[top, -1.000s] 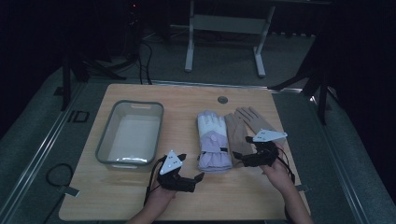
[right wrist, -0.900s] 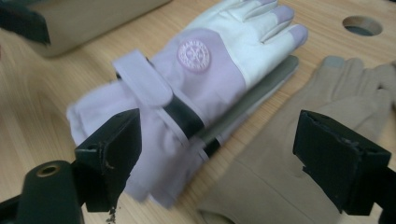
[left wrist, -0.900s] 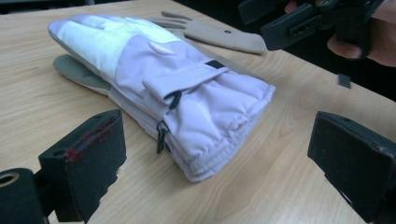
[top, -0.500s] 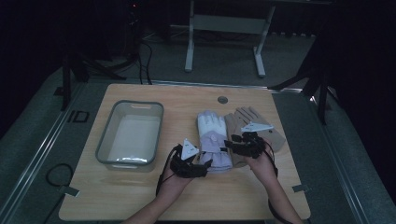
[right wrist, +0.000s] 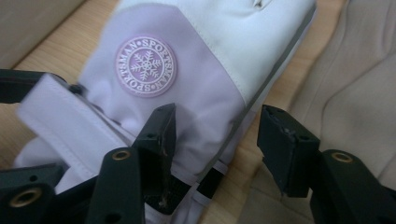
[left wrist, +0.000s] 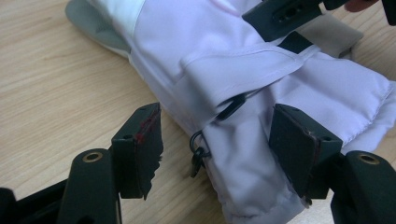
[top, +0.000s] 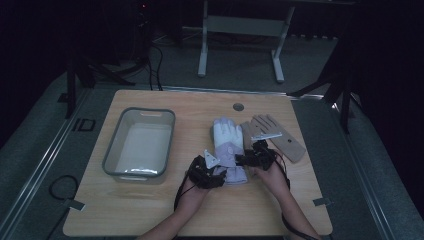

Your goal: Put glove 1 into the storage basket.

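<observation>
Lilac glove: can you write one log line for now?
left gripper: open, astride lilac glove cuff | right gripper: open, at its other edge | tan glove: beside

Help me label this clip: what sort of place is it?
Probably a lab or recording studio, not a home: a lone wooden table on grey carpet, dark surroundings, a metal stand behind, and taped floor cables.

Lilac glove (top: 227, 150): padded ski type, white fingers, lilac back and cuff, round snowflake badge (right wrist: 145, 66), wrist strap (left wrist: 243, 70) with small black clip. Lies flat, badge up, fingers pointing away, cuff nearest the person, just beside a tan glove (top: 274, 136).
</observation>
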`<action>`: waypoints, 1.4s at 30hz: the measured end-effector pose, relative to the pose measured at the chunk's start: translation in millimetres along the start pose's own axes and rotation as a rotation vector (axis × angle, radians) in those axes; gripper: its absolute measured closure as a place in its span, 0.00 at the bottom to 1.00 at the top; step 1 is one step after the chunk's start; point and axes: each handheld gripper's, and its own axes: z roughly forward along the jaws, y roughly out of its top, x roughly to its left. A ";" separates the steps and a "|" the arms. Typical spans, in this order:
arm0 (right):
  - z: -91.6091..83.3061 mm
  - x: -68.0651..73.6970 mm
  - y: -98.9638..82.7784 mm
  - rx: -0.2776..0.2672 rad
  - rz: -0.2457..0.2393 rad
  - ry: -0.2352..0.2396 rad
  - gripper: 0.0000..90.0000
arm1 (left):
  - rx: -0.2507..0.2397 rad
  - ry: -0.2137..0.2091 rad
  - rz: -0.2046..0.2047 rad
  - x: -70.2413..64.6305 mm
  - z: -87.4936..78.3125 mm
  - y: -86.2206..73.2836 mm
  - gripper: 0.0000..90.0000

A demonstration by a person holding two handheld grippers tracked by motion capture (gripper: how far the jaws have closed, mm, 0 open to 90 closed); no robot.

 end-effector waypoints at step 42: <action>16.2 47.9 -12.6 0.023 -0.214 -0.226 0.86 | 0.202 -0.274 -0.116 19.3 8.8 -4.3 0.51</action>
